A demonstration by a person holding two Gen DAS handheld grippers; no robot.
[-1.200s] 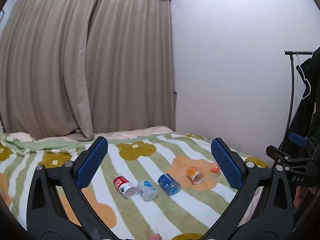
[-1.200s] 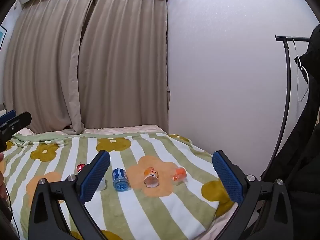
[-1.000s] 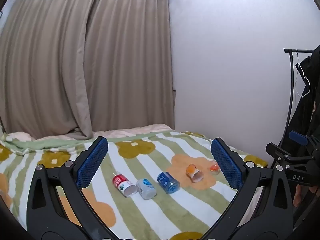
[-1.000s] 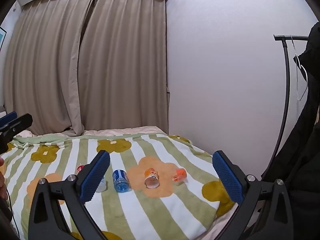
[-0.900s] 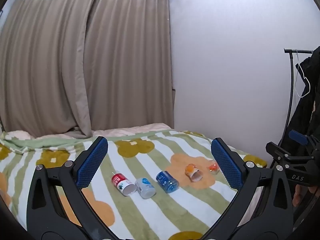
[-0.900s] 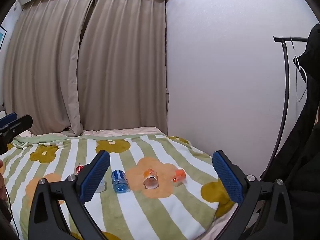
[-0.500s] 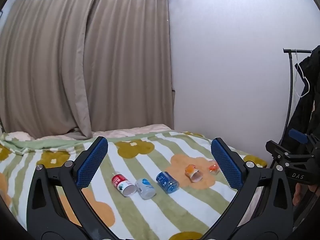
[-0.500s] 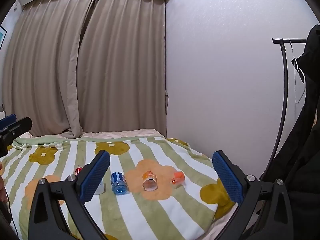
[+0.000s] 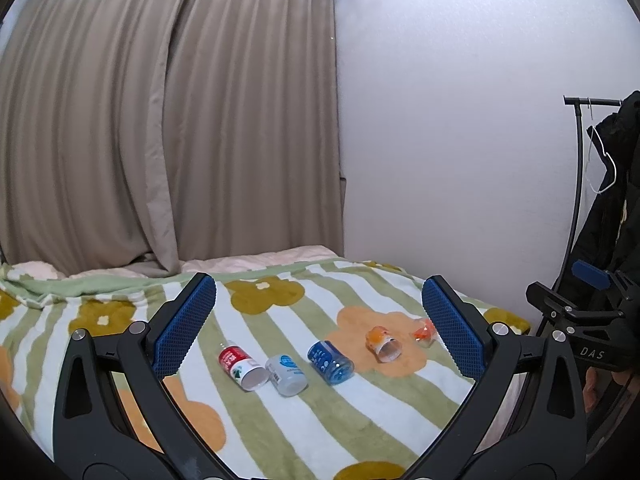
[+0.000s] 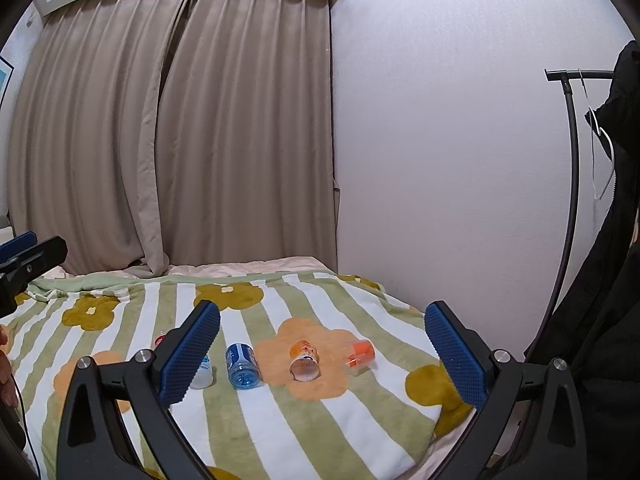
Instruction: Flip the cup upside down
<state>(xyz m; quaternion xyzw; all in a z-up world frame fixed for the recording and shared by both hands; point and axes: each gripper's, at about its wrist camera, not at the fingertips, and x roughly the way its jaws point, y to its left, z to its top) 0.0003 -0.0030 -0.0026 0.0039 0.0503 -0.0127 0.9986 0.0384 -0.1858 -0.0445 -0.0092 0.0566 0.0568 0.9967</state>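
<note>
Several small cups lie on their sides in a row on the bed: a red one (image 9: pixel 240 363), a pale blue one (image 9: pixel 286 374), a dark blue one (image 9: pixel 330 361), an orange-printed clear one (image 9: pixel 383 344) and a small orange one (image 9: pixel 423 332). In the right wrist view I see the dark blue cup (image 10: pixel 241 365), the orange-printed one (image 10: pixel 304 360) and the small orange one (image 10: pixel 361 353); the pale blue one (image 10: pixel 201 372) is partly behind a finger. My left gripper (image 9: pixel 316 328) and right gripper (image 10: pixel 322 354) are both open, empty, held well above and short of the cups.
The bed has a green-and-white striped blanket with flowers (image 9: pixel 280 420). Beige curtains (image 9: pixel 160 120) hang behind it and a white wall (image 9: pixel 440 140) runs along its right side. A coat rack with dark clothes (image 10: pixel 600 200) stands at the right.
Both views have drifted slightly; the cups sit a little lower and farther in the right wrist view. The grippers stay open and the cups have not moved.
</note>
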